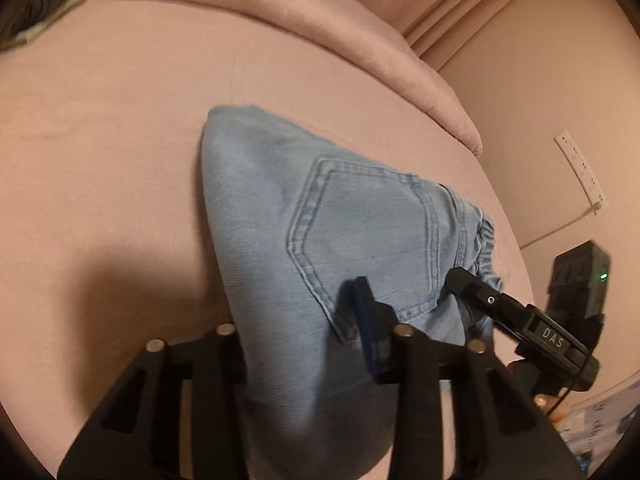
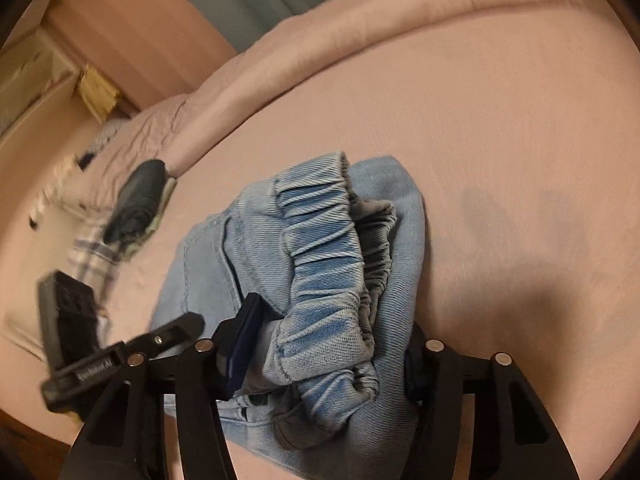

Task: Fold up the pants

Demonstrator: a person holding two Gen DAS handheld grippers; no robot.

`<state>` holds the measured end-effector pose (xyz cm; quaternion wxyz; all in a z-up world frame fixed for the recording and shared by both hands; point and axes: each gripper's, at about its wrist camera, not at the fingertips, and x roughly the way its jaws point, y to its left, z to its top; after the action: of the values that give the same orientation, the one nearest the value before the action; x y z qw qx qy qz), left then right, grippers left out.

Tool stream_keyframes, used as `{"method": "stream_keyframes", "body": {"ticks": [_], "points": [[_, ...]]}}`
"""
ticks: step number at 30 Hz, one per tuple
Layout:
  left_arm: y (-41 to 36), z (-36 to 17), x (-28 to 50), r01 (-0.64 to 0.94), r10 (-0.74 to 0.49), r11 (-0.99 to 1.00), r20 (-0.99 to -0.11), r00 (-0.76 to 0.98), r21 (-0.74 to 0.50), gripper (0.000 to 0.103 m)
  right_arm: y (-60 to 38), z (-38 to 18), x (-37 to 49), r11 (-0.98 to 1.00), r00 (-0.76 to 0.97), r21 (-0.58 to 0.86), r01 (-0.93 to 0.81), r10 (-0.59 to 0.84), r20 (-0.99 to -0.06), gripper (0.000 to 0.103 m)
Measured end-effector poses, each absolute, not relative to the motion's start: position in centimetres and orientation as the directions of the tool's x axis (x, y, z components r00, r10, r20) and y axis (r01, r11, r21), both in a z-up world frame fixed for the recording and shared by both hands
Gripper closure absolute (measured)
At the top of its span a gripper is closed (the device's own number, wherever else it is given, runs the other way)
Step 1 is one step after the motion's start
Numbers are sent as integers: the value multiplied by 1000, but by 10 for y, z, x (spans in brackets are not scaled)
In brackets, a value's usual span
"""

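Pants (image 2: 320, 264) bunched on bed, clenched between both hand-held grippers: left (image 1: 304, 344), right (image 2: 324, 344)

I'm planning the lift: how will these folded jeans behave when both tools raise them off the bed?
The jeans will probably sag between grips, since the denim drapes softly over the bed. The gathered elastic waistband looks bulky, so layers may slip apart. They seem unlikely to slide freely on the sheet.

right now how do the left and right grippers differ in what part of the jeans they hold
The left gripper clamps flat denim beside the back pocket; the right gripper closes on the thick gathered waistband. The left bite looks thin, the right bulky. Both grip the same light blue jeans on the pink bed.
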<state>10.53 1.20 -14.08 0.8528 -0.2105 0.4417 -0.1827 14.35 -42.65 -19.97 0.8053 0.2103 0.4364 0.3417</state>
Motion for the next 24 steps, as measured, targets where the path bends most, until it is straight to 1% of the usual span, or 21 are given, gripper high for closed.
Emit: {"method": "stream_keyframes", "body": {"ticks": [2, 5, 7, 12, 14, 18, 22, 24], "points": [[8, -132, 101, 149, -479, 859, -666, 572, -490, 76, -423, -187, 138, 699, 425, 586, -410, 715, -556, 52], [5, -116, 97, 181, -467, 867, -631, 620, -464, 77, -421, -169, 134, 700, 469, 548, -458, 713, -520, 55], [6, -104, 99, 198, -441, 884, -613, 656, -423, 77, -416, -157, 133, 704, 499, 515, -489, 710, -498, 55], [24, -85, 115, 203, -416, 896, -583, 698, -395, 77, -403, -138, 147, 694, 533, 493, -525, 719, -445, 55], [30, -80, 128, 194, -388, 909, -582, 714, -369, 77, -393, -132, 155, 687, 539, 486, -541, 726, -426, 55], [49, -78, 151, 164, -354, 921, -589, 727, -352, 77, -367, -123, 172, 680, 547, 459, -572, 733, -405, 55], [62, -81, 174, 137, -330, 929, -602, 727, -344, 77, -345, -123, 190, 674, 537, 442, -591, 738, -408, 55], [65, -89, 189, 119, -323, 930, -622, 714, -347, 76, -338, -127, 197, 679, 528, 436, -591, 734, -427, 55]]}}
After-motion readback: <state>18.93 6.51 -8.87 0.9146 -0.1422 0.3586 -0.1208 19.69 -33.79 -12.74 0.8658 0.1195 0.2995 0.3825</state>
